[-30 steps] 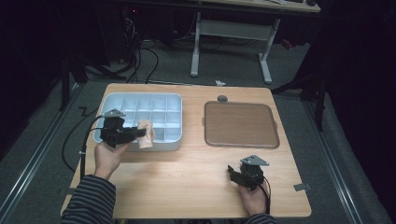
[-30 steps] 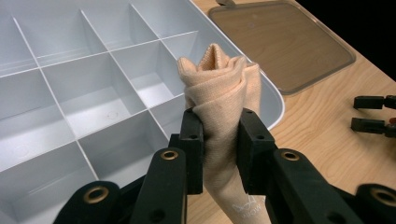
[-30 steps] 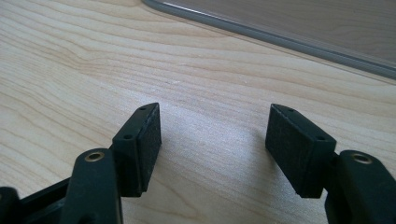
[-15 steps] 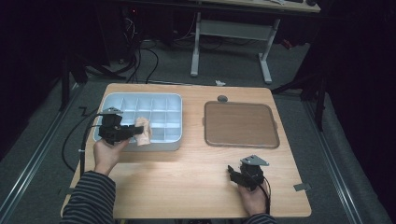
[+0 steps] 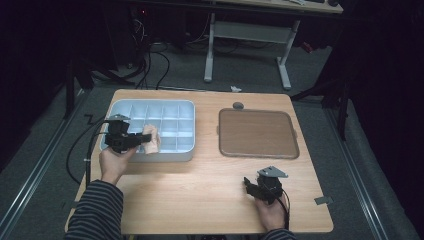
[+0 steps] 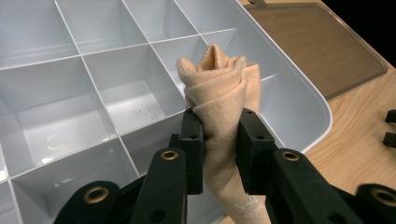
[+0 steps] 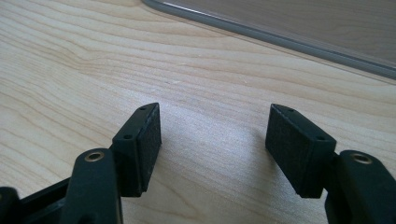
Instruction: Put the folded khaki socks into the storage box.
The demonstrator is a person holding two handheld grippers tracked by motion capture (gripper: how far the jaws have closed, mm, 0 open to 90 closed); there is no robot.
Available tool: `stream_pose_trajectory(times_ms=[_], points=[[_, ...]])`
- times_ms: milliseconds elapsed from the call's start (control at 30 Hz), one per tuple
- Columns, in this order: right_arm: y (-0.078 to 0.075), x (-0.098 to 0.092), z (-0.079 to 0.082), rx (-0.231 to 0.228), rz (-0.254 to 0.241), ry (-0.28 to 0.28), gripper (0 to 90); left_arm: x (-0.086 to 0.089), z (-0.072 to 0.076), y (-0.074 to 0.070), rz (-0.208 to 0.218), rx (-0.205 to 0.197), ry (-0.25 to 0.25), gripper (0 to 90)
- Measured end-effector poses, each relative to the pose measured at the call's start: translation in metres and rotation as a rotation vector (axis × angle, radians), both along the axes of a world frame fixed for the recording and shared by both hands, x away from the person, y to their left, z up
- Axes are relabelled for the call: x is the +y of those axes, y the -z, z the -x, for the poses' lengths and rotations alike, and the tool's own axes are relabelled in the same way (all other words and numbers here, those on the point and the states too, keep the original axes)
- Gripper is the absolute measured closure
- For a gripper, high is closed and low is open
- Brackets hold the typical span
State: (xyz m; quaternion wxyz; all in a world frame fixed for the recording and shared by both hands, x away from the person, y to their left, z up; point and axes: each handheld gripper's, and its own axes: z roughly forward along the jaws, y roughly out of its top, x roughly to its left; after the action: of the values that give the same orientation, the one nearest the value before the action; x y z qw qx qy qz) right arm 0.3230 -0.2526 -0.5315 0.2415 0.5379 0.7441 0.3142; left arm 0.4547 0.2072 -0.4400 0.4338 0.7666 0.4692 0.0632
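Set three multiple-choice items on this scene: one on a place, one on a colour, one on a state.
1. Where is the rolled cloth?
A. On the brown lid
B. Over the divided tray, near its front edge
C. On the floor

2. What colour is the divided tray?
A. Pale blue-grey
B. Red
C. Green

3. How does the right tool stand?
A. Shut on the cloth
B. Shut on the lid
C. Open over bare tabletop

Answers:
1 B, the left tool holds the cloth above the compartments.
2 A, its walls and rim look pale blue-grey.
3 C, nothing lies between its parted jaws.
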Motion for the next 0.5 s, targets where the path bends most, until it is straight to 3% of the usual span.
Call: stream_pose_trajectory(times_ms=[500], points=[[0.0, 0.0, 0.0, 0.0, 0.0, 0.0, 36.1, 0.0011, -0.01, 0.011, -0.04, 0.046, -0.01, 74.9]])
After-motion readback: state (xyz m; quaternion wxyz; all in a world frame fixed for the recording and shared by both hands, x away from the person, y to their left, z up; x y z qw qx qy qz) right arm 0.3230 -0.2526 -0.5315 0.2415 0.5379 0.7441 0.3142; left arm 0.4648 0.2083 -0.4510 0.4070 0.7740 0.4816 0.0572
